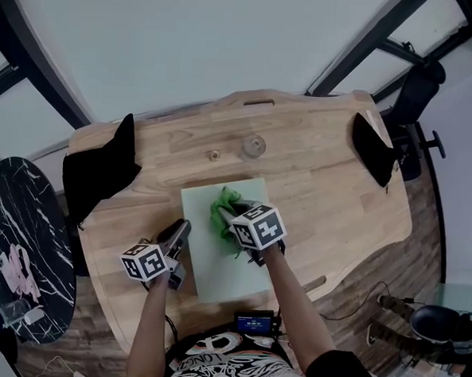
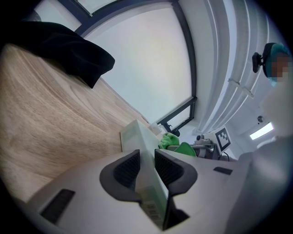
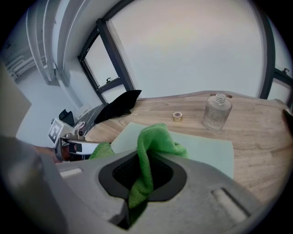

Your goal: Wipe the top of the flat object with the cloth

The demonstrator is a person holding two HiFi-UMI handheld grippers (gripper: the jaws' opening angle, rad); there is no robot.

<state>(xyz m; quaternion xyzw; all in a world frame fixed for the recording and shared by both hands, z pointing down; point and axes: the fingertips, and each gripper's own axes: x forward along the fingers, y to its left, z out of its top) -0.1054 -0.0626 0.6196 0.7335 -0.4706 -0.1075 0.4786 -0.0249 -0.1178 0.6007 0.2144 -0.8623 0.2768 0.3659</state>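
On the wooden table [image 1: 324,189]: flat object [image 1: 223,274], a pale green, smooth, rectangular slab.
Left gripper [image 2: 146,167]: ribbed pads clamped on the flat object's left edge.
Right gripper [image 3: 144,173]: jaws pinching the fuzzy green cloth [image 3: 158,139], which lies bunched on the flat object's top.
Right gripper view only: clear bottle [image 3: 216,112] and brass-coloured ring [image 3: 177,117], beyond the flat object.
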